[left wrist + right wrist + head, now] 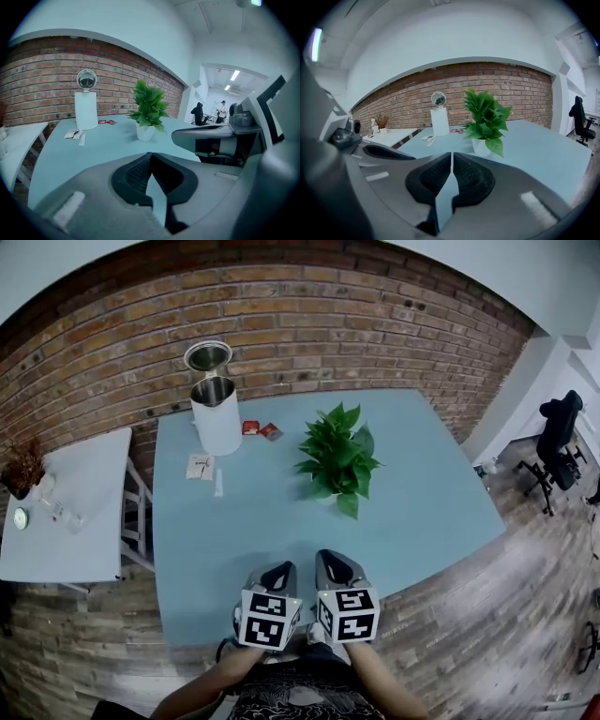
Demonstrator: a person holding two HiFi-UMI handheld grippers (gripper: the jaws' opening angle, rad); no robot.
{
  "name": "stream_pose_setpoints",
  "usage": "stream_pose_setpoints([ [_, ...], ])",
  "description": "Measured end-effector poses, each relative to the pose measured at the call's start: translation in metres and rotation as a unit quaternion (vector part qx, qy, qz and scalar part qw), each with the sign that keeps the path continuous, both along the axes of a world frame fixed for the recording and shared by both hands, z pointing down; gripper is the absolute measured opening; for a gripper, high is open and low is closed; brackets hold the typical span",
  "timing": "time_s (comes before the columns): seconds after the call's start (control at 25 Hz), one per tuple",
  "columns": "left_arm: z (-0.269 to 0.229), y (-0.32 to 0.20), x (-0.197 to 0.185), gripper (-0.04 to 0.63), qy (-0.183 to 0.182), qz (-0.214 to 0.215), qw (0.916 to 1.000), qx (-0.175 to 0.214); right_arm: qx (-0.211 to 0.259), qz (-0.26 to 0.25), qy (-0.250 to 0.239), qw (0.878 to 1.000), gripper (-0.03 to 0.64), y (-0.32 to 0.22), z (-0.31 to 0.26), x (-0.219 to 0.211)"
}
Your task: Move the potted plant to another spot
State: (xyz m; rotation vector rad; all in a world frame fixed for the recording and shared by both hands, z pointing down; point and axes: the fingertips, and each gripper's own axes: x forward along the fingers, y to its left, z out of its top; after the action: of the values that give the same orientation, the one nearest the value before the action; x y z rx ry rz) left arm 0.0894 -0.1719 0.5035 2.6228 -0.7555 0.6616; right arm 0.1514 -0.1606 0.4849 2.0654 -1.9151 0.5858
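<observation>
Ok going L to R: small white side table (66, 521) off to the left w/ a dried plant (23, 470) on it. Then on the blue tabletop (422, 512) there's a white pedal bin (216, 418) w/ the lid flipped up, near the far edge by the brick wall. Couple of white sachets (200, 467) sit just in front of it and red packets (261, 429) beside it. Left tool (278, 570) is at the near edge, jaws pressed together at the tips, nothing in them. The potted plant (337, 460) sits upright roughly mid tabletop, white pot, leafy top, nothing touching it. Right tool (336, 563) is just beside the left one, jaws also together and empty. Office chair (560, 442) is way off right on the wood floor (525, 577). Thing that matters imo: plant is straight ahead of both tools on the far side, well apart from them. It lines up more w/ the right tool than the left, so the right hand looks a bit nearer. Pot's long axis is vertical, so I'd guess a side-on grab at the pot, below the leaves. Jaws need to spread first bc both are closed up rn. Plant not picked up yet, so task's basically at the start.
</observation>
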Motion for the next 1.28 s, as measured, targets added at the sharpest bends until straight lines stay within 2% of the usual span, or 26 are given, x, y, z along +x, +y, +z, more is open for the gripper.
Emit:
stream_pose_setpoints([
  [0.4, -0.001, -0.024, 0.031, -0.008, -0.002, -0.045, 0.9989, -0.012, -0.007, -0.031, 0.001, 1.000, 0.029, -0.045, 0.013, 0.046],
  [0.68, 0.000, -0.033, 0.051, -0.008, -0.006, -0.055, 0.9984, -0.009, -0.009, -0.034, -0.002, 0.999, 0.087, -0.068, 0.034, 0.072],
  [0.96, 0.003, -0.045, 0.069, -0.008, -0.009, -0.065, 0.9978, -0.005, -0.011, -0.025, -0.001, 1.000, 0.211, -0.082, 0.050, 0.097],
  [1.12, 0.002, -0.050, 0.078, -0.008, -0.018, -0.067, 0.9975, 0.016, -0.014, -0.026, 0.001, 1.000, 0.265, -0.090, 0.056, 0.110],
  [1.28, 0.007, -0.053, 0.081, -0.008, -0.021, -0.076, 0.9968, 0.010, -0.024, -0.036, -0.006, 0.999, 0.319, -0.098, 0.064, 0.115],
])
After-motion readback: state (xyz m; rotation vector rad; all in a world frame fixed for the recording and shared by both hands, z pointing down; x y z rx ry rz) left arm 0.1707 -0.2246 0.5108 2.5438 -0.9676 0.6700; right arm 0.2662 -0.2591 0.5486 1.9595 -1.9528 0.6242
